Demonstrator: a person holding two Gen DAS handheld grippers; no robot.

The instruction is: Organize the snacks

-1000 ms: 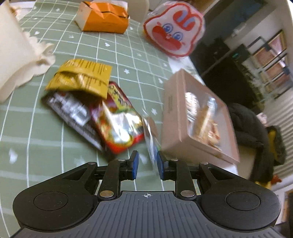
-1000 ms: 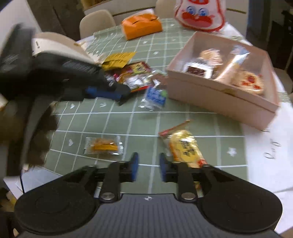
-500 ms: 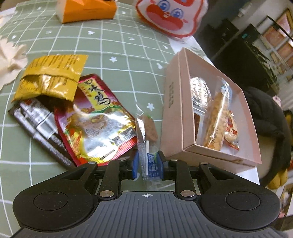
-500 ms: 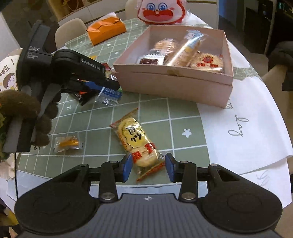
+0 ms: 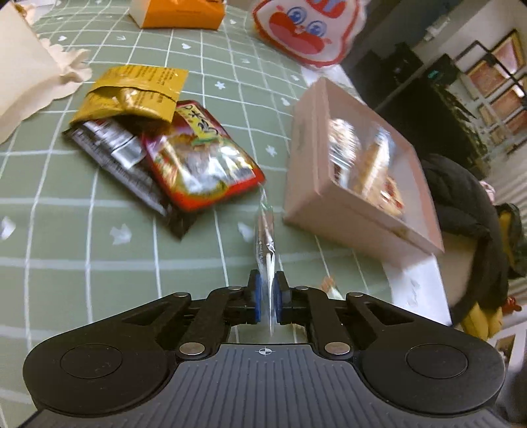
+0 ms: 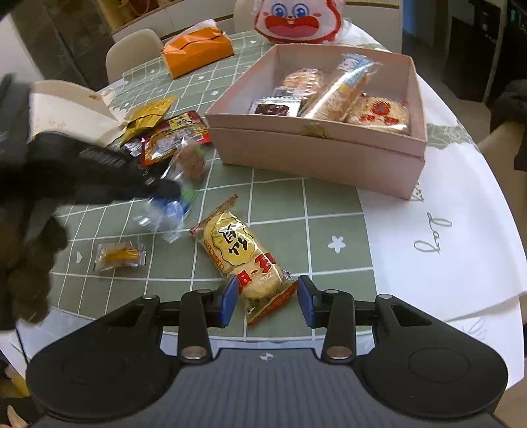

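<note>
My left gripper (image 5: 266,296) is shut on a thin clear snack packet (image 5: 265,230) with blue print, which stands on edge above the green cloth. The right wrist view shows the same left gripper (image 6: 171,191) holding that blurred clear packet (image 6: 174,210) off the table. To its right stands the open pink box (image 5: 329,214), several snacks inside. My right gripper (image 6: 266,296) is open, low over the table, its blue pads (image 6: 229,298) either side of the near end of a yellow rice-cracker packet (image 6: 237,247). The pink box (image 6: 316,154) lies beyond it.
A red packet (image 5: 201,164), a yellow one (image 5: 131,95) and a black one (image 5: 115,154) overlap left of the box. A small orange sweet (image 6: 120,255) lies near the table edge. Orange tissue box (image 6: 197,51), rabbit bag (image 6: 296,19), cream paper bag (image 6: 69,108); white cloth (image 6: 428,247) at right.
The left jaws have shut on the clear packet and lifted it from beside the red packet. The right gripper came down over the rice-cracker packet, widened, then held still.
</note>
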